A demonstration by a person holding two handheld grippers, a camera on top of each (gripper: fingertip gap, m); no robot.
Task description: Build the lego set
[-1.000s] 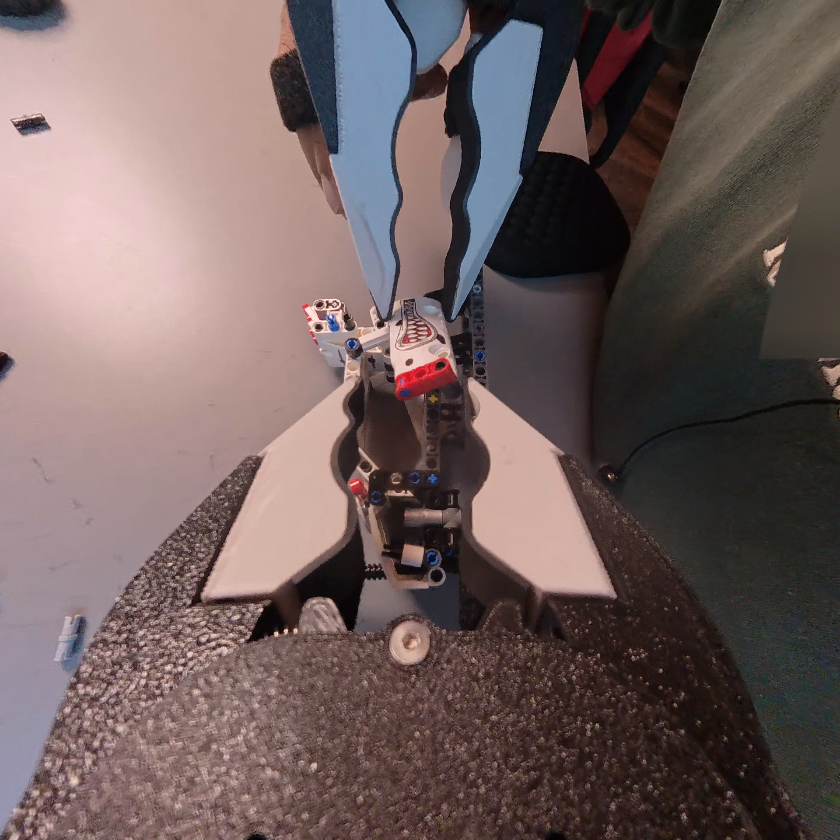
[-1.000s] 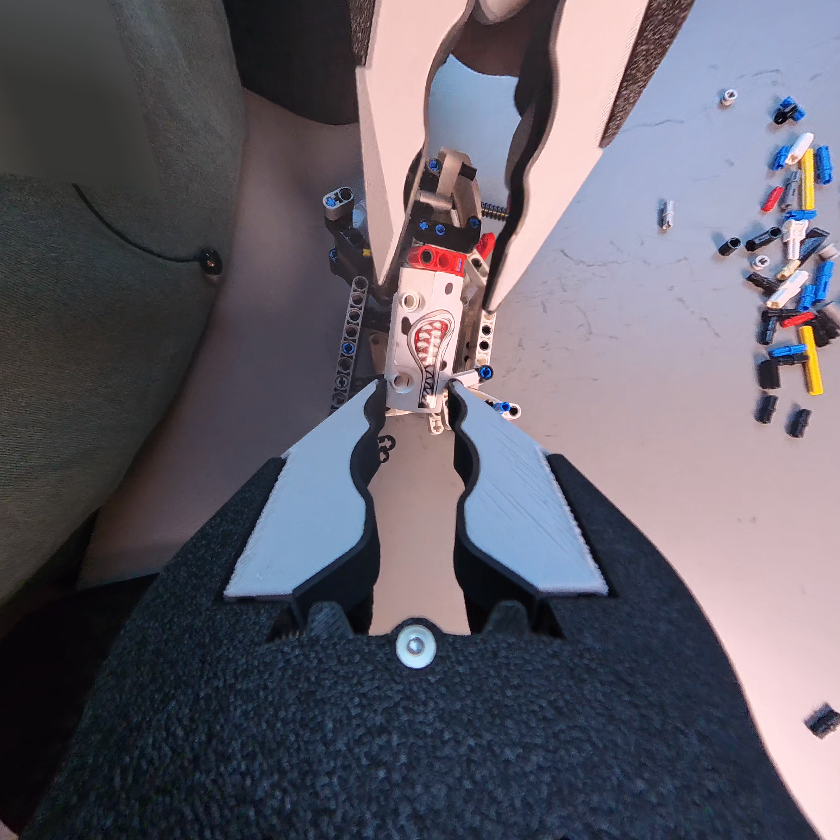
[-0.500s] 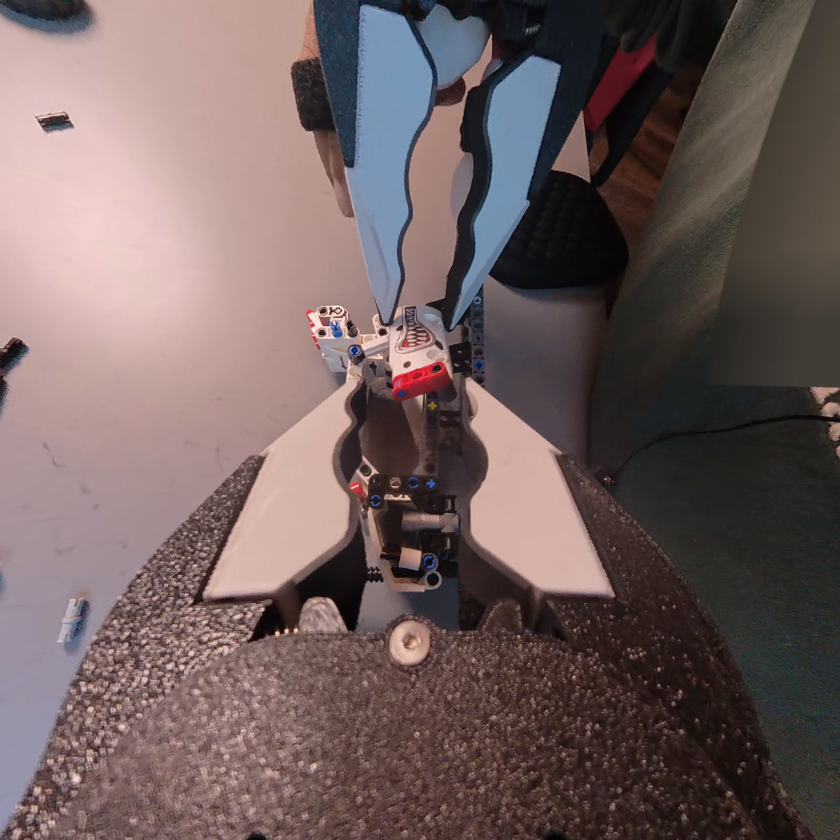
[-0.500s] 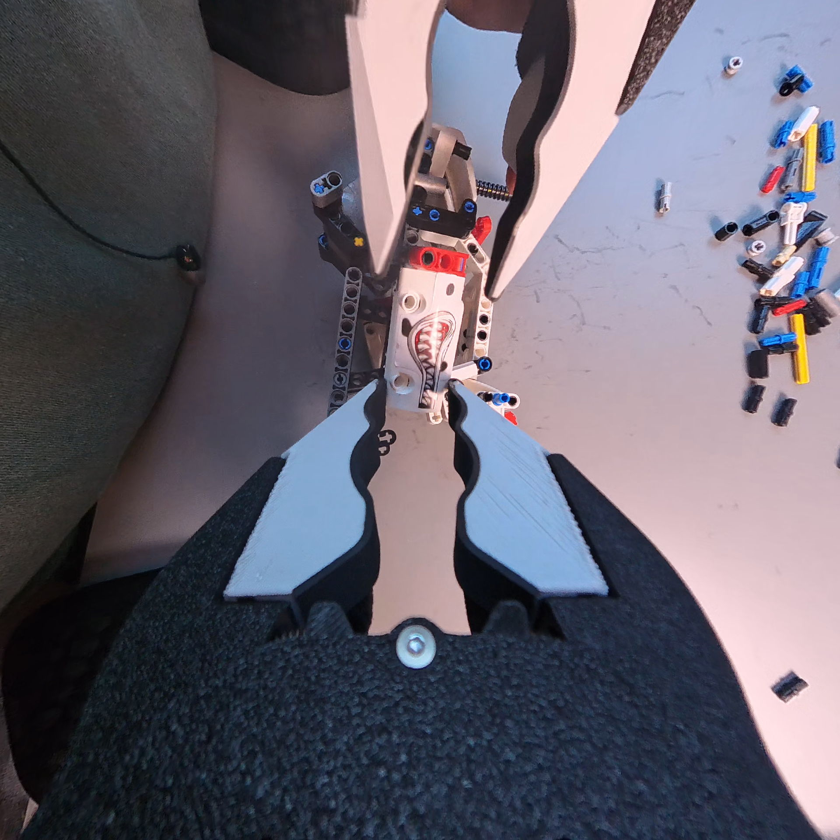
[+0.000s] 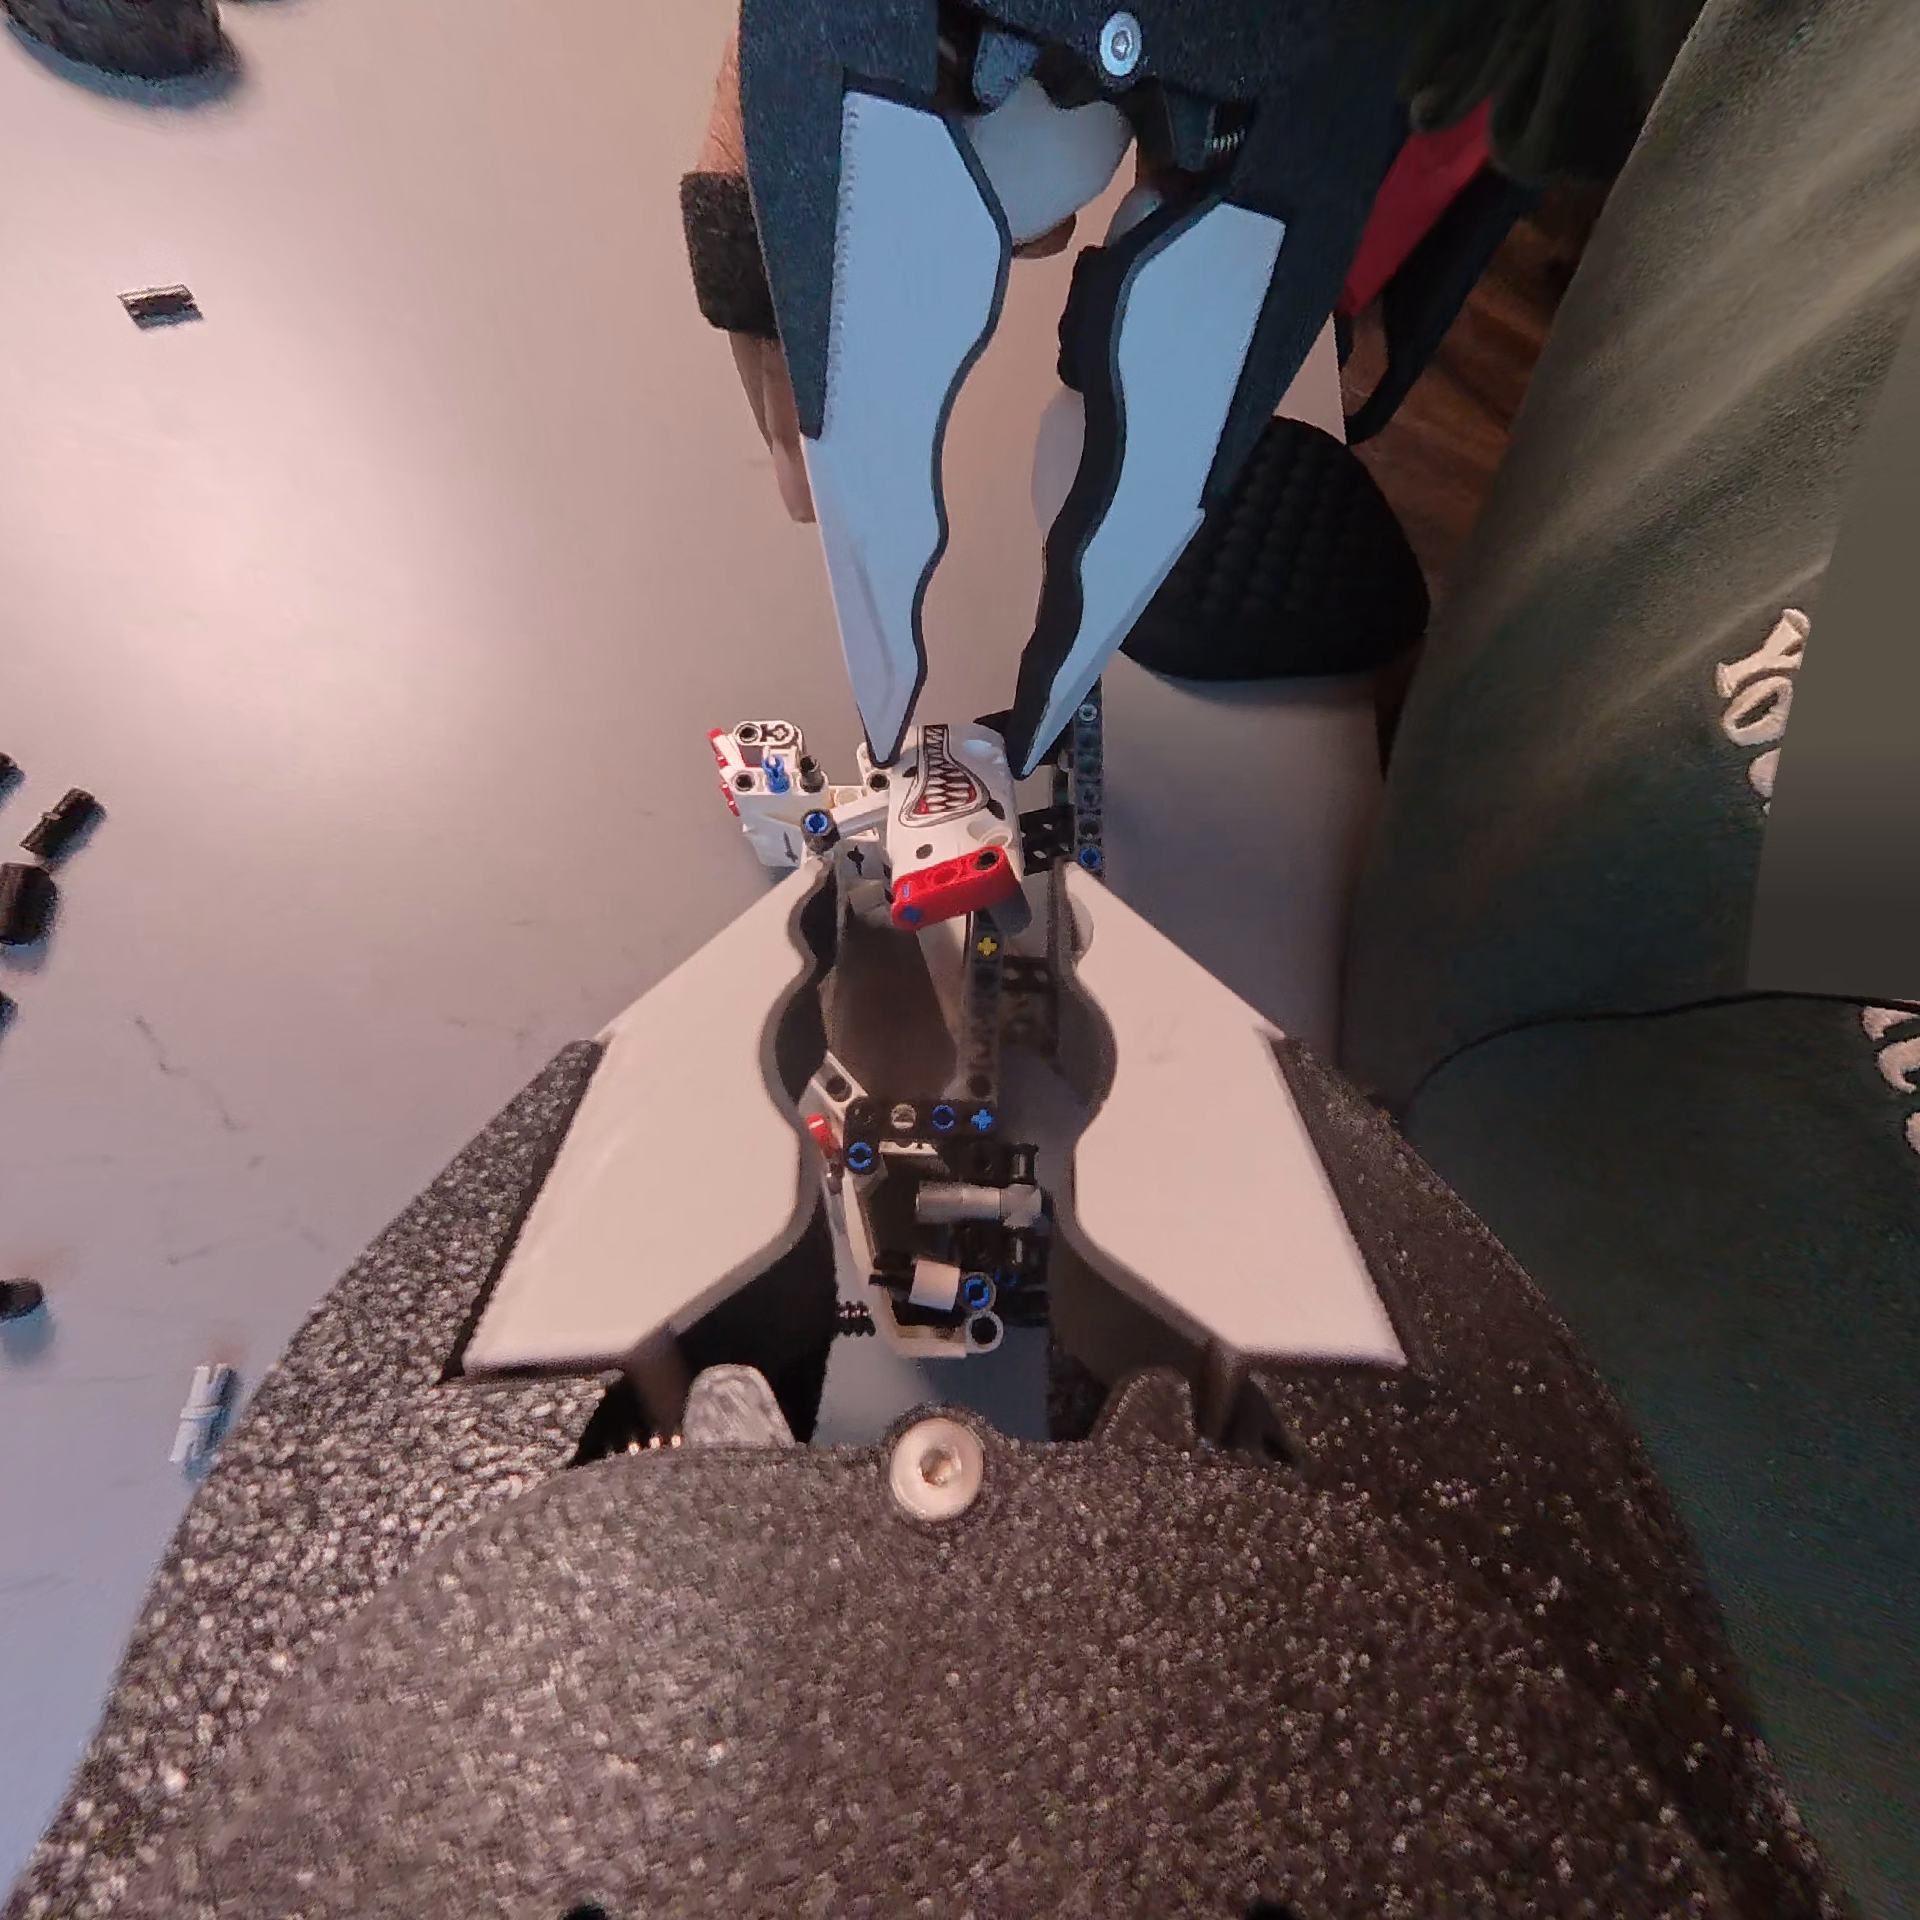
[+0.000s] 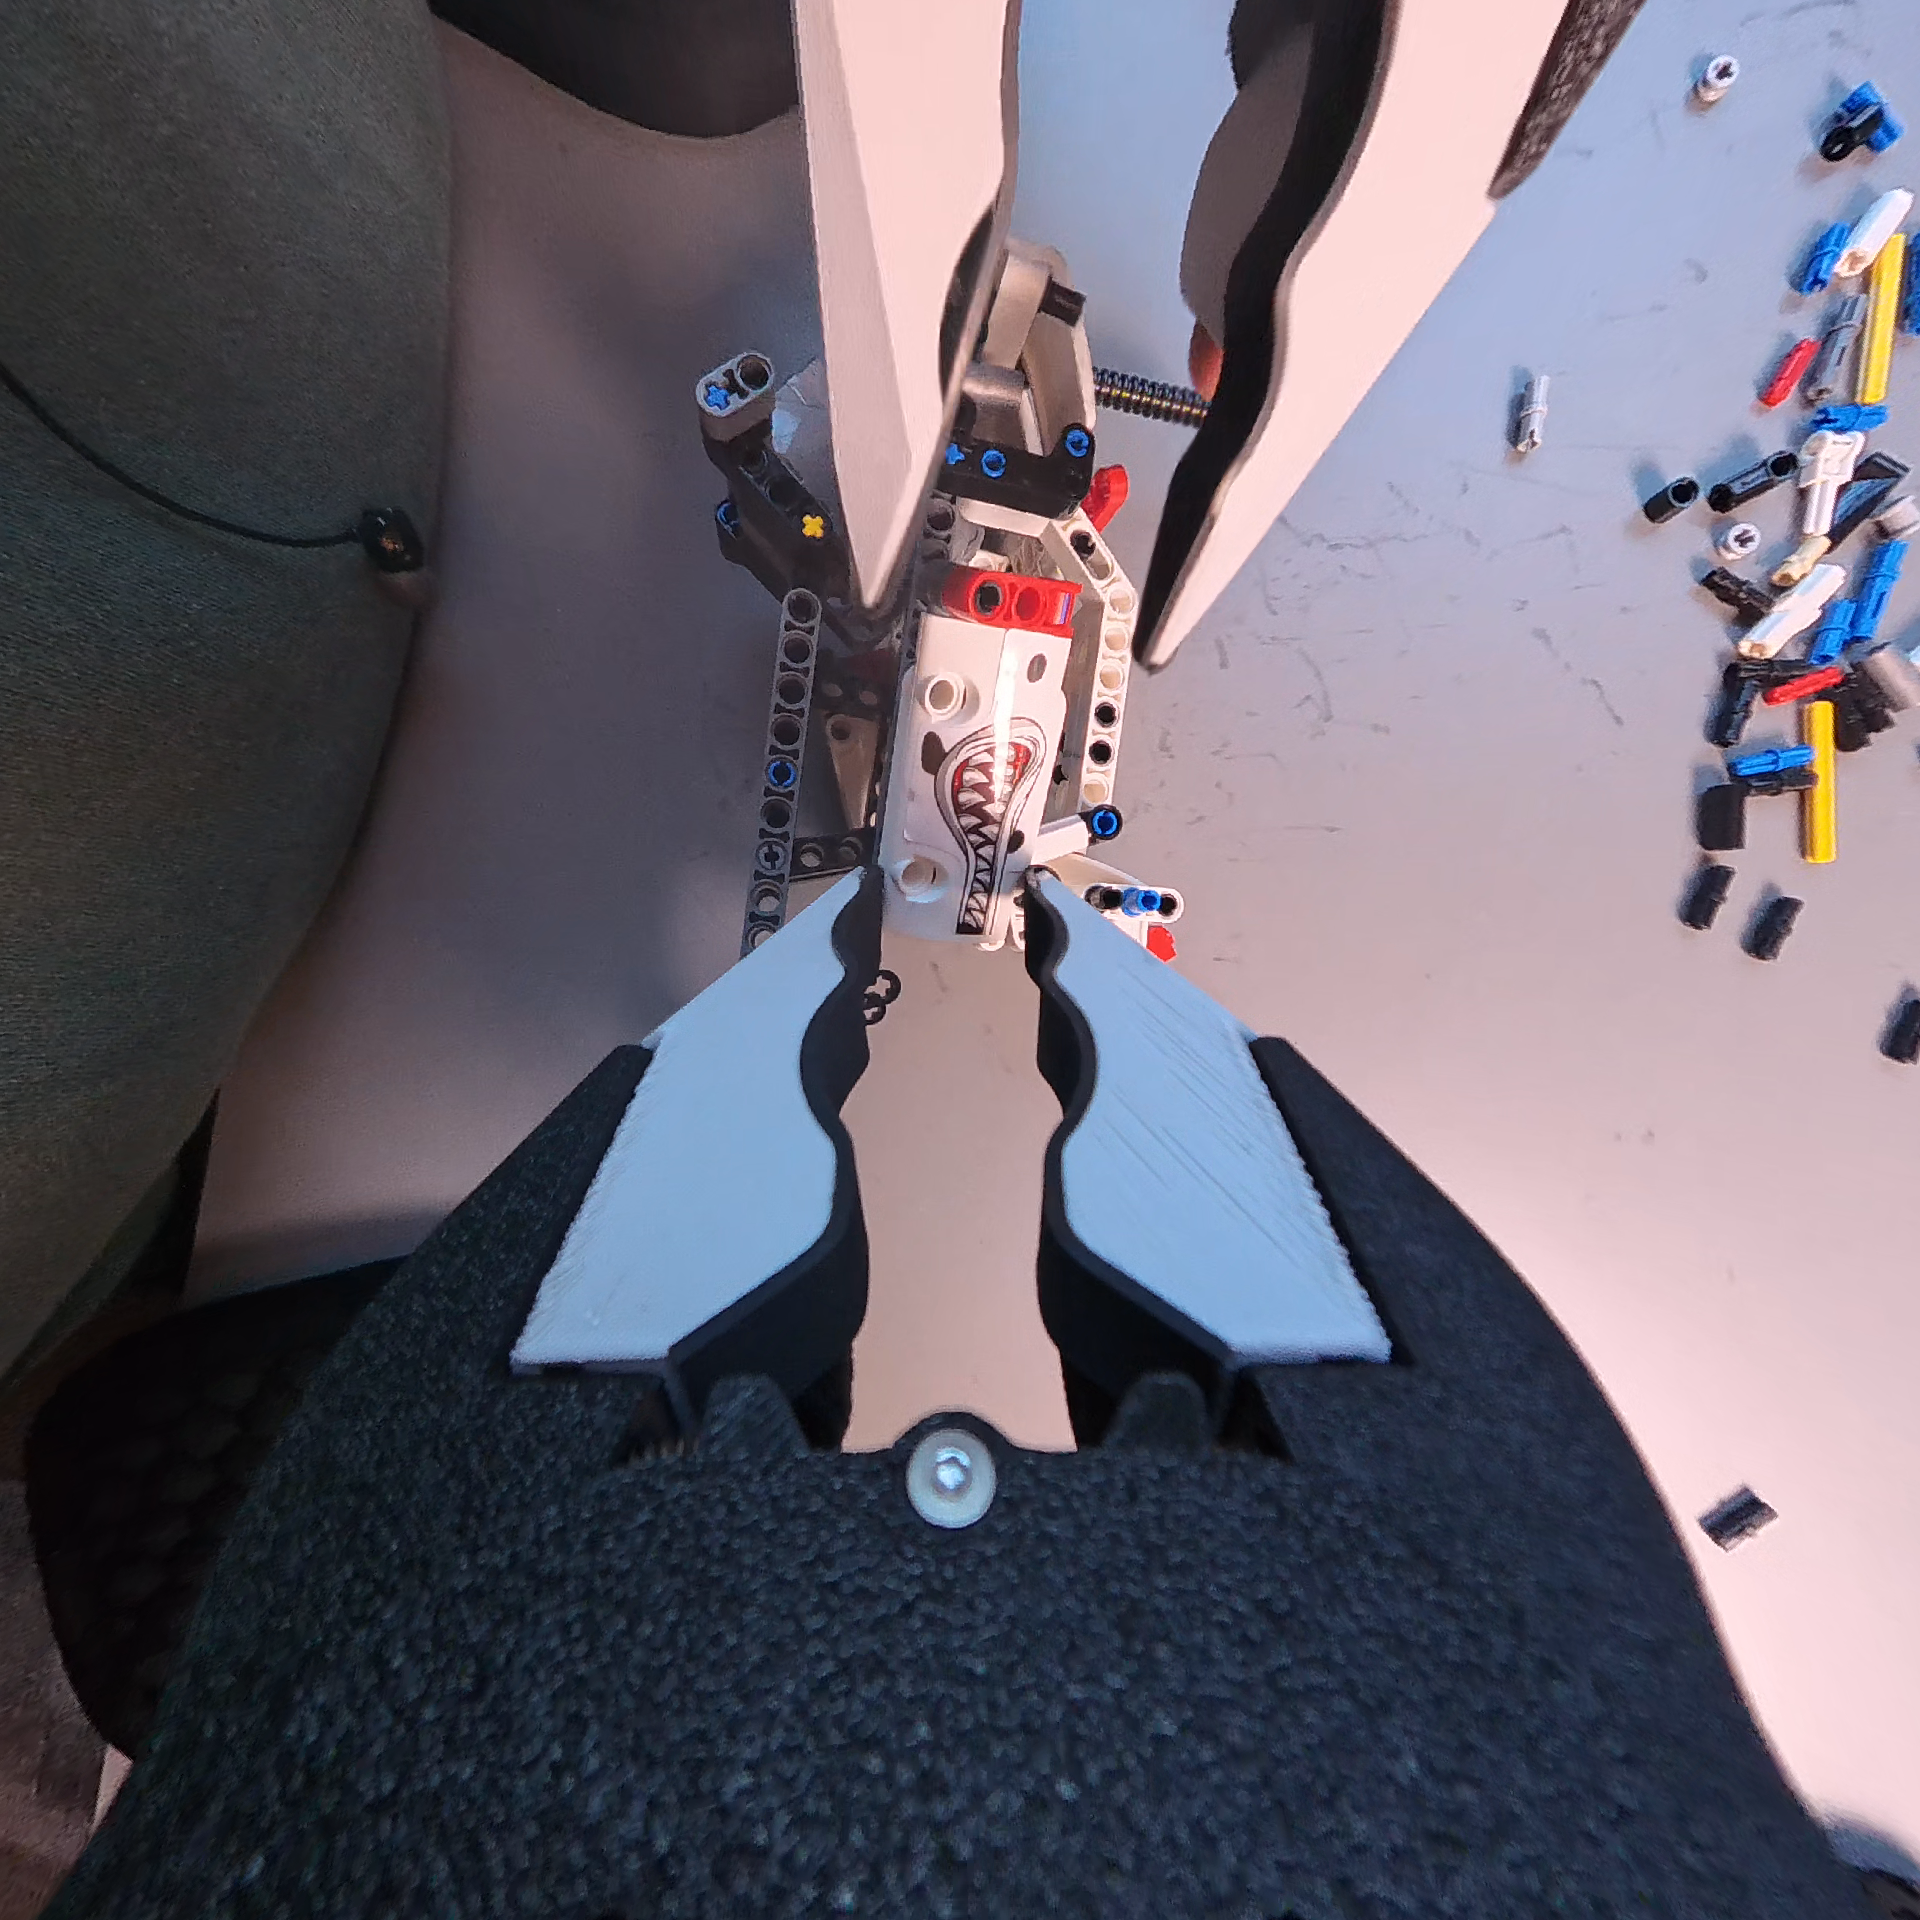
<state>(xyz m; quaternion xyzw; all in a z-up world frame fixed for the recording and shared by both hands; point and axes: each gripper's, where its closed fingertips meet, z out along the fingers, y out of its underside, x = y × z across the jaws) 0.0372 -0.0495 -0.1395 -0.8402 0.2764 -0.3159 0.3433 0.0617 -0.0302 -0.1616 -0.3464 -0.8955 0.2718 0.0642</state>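
A half-built lego model (image 5: pixel 935 1205) of black, white and grey beams is held above the table between my two grippers. My left gripper (image 5: pixel 951 894) is shut on its rear body, which sits deep between the fingers. It enters the right wrist view (image 6: pixel 1013 623) from the top. A white panel with a shark mouth (image 6: pixel 977 779) and a red beam (image 6: pixel 1013 601) form the front of the model (image 6: pixel 1029 488). My right gripper (image 6: pixel 951 883) is shut on the tip of that panel. It shows from above in the left wrist view (image 5: pixel 956 758), with the panel (image 5: pixel 951 805) between its tips.
A pile of loose blue, black, white, yellow and red parts (image 6: pixel 1818 582) lies on the pale table (image 5: pixel 364 623) at the right. Small black parts (image 5: pixel 42 862) and a grey pin (image 5: pixel 203 1408) lie at the left. Green cloth (image 5: pixel 1662 727) and a black cable (image 6: pixel 384 535) border the table's edge. Left tips to right tips: about 5 cm.
Both grippers and the model have shifted slightly together over the table. Both grips are unchanged.
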